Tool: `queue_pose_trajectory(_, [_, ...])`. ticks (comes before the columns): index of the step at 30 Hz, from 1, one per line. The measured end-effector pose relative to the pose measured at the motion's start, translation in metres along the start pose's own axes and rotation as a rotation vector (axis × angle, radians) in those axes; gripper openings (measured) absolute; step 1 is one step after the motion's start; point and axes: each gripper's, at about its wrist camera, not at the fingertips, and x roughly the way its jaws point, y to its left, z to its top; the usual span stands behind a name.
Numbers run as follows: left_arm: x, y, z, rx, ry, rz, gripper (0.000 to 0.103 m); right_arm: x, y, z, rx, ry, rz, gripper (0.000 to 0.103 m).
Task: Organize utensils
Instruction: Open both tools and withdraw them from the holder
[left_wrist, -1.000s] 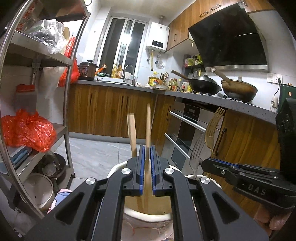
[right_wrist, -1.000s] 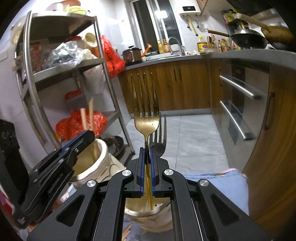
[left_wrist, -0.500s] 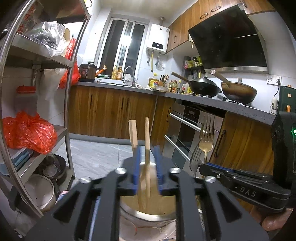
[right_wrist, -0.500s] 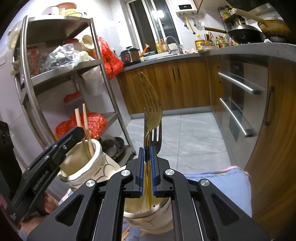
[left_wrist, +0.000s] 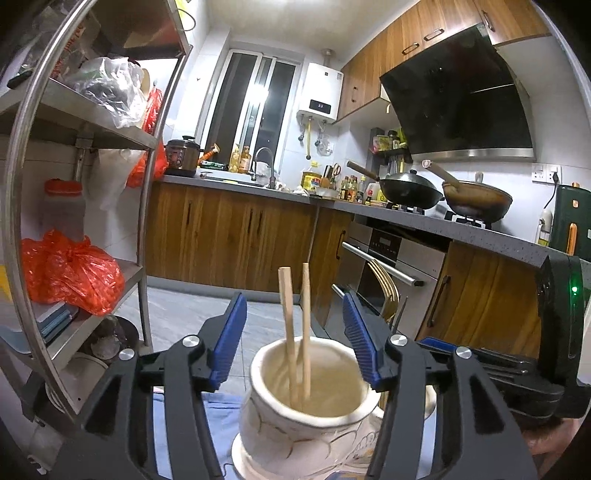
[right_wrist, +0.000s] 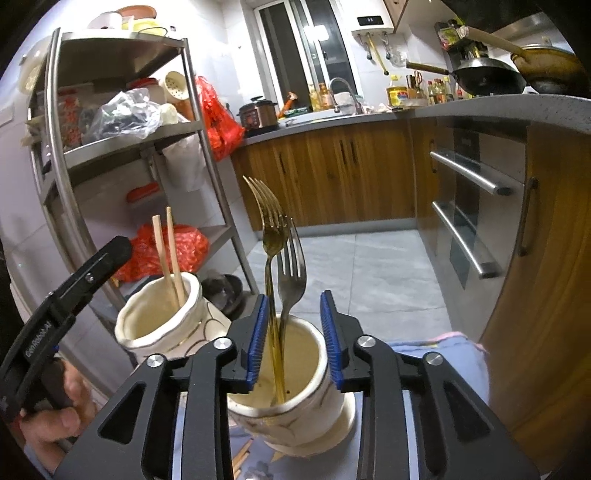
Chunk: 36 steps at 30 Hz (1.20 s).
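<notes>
At lower left, the left hand-held gripper (left_wrist: 293, 341) gapes open around two chopsticks (left_wrist: 295, 332) standing in a cream jar (left_wrist: 306, 417). Further right, the right hand-held gripper (right_wrist: 294, 334) is open too, the gold fork (right_wrist: 271, 258) beside a steel fork (right_wrist: 291, 273) in its cup (right_wrist: 295, 413). Both look delivered; next comes backing off and fetching more.

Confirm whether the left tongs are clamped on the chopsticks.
No, the left tongs stand wide open, with the two chopsticks standing free in the ceramic holder between the blue pads.

I see a light blue cloth (right_wrist: 443, 354) under both cream jars: the one with chopsticks (right_wrist: 162, 325) and the one with forks (right_wrist: 295, 410) stand on it, close together. Loose wooden sticks (right_wrist: 242, 456) lie on it beside the fork jar.
</notes>
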Motion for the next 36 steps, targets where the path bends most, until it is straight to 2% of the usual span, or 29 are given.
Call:
queue_pose_trajectory(2, [-0.005,0.002,-0.001,-0.001,0.003,0.003,0.063,-0.004,0.0,-0.002,-0.011,-0.003,-0.003,0.035])
queue_pose_trajectory(5, [-0.015,0.005,-0.003,-0.001,0.005,0.01,0.064,-0.011,0.0,-0.006,-0.02,-0.003,-0.008,0.038])
queue_pose_trajectory(13, [-0.038,0.013,-0.014,-0.022,0.026,0.005,0.067,-0.029,-0.006,-0.02,-0.004,0.002,-0.015,0.039])
queue_pose_trajectory(17, [-0.045,0.022,-0.025,-0.06,0.092,-0.006,0.067,-0.036,-0.004,-0.033,-0.023,0.026,-0.019,0.042])
queue_pose_trajectory(25, [-0.048,0.019,-0.055,-0.026,0.236,-0.038,0.067,-0.046,-0.004,-0.064,-0.024,0.098,-0.014,0.042])
queue_pose_trajectory(30, [-0.047,0.009,-0.075,0.004,0.326,-0.075,0.063,-0.049,-0.005,-0.087,-0.019,0.147,-0.016,0.042])
queue_pose_trajectory(32, [-0.046,0.005,-0.084,0.02,0.377,-0.089,0.055,-0.05,-0.004,-0.098,-0.02,0.185,-0.014,0.042])
queue_pose_trajectory(34, [-0.044,0.003,-0.092,0.033,0.43,-0.098,0.051,-0.051,-0.003,-0.108,-0.025,0.219,-0.008,0.042])
queue_pose_trajectory(36, [-0.042,0.001,-0.101,0.047,0.479,-0.107,0.042,-0.053,-0.001,-0.117,-0.028,0.253,0.004,0.042])
